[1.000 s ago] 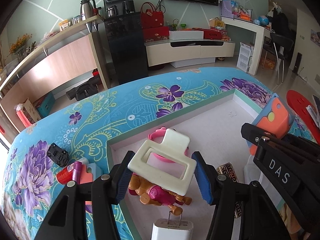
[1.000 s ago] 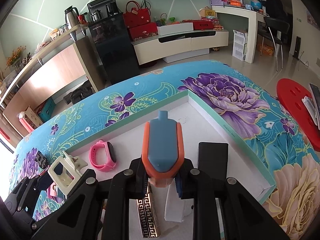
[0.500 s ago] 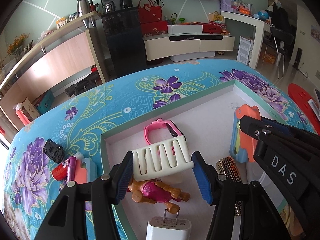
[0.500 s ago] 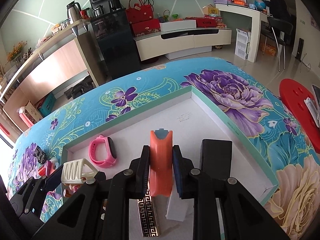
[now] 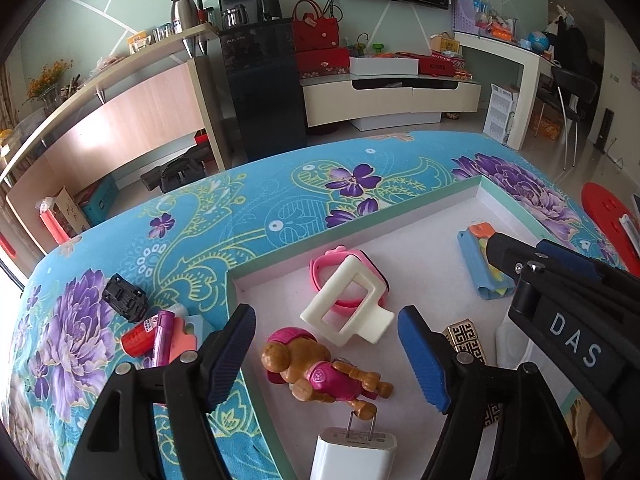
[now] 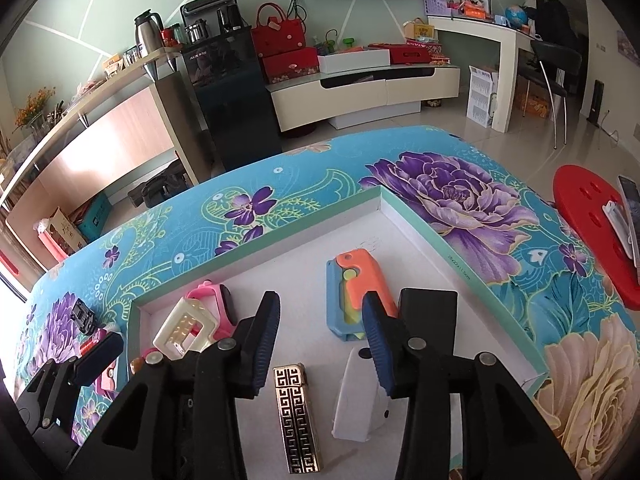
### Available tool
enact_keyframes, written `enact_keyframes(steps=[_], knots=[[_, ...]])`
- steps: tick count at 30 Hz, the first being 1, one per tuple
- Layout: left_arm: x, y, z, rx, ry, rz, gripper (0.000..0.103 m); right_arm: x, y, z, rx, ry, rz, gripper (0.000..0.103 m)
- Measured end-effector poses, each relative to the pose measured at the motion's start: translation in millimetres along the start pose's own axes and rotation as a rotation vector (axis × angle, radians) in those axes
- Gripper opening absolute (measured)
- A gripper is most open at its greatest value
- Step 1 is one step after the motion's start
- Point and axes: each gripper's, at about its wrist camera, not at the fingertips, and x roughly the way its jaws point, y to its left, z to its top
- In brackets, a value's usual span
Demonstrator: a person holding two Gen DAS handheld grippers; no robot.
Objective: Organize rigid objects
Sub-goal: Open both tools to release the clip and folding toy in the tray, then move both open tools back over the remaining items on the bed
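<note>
A white hair claw clip (image 5: pixel 345 307) lies in the shallow box (image 5: pixel 400 210), resting partly on a pink watch band (image 5: pixel 320 276). My left gripper (image 5: pixel 326 354) hovers just behind it, jaws opening, nothing between the pads. An orange and blue toy (image 6: pixel 354 296) lies flat on the box floor ahead of my right gripper (image 6: pixel 320 350), whose jaws are opening and free of it. The box also holds a brown toy dog in pink (image 5: pixel 320 376), a white plug adapter (image 5: pixel 352 454), a gold patterned lighter (image 6: pixel 296 416), a white piece (image 6: pixel 356 400) and a black block (image 6: pixel 430 320).
On the flowered blue cloth (image 5: pixel 240 216) left of the box lie a black clip (image 5: pixel 125 298), a red tube (image 5: pixel 138 338), a purple stick (image 5: pixel 162 336) and a pink and blue piece (image 5: pixel 184 334). A red stool (image 6: pixel 592 232) stands to the right of the table.
The left gripper let go of the white claw clip, which now lies on the pink band. The right gripper let go of the orange and blue toy, which now lies flat in the box.
</note>
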Motion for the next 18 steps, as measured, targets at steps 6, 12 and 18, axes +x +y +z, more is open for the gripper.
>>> enact_keyframes(steps=[6,12,18], knots=[[-1.7,21.9,0.0,-0.072,0.02,0.035,0.078,-1.5,-2.8,1.5,0.014,-0.006,-0.013,0.045],[-7.4,48.1,-1.1,-0.149,0.018,0.078,0.079,2.6,0.6,0.3,0.0,0.012,-0.016,0.058],[-7.1,72.5,-5.0,-0.224,0.041,0.174,0.1,2.7,15.0,-1.8,-0.04,0.013,0.003,0.068]])
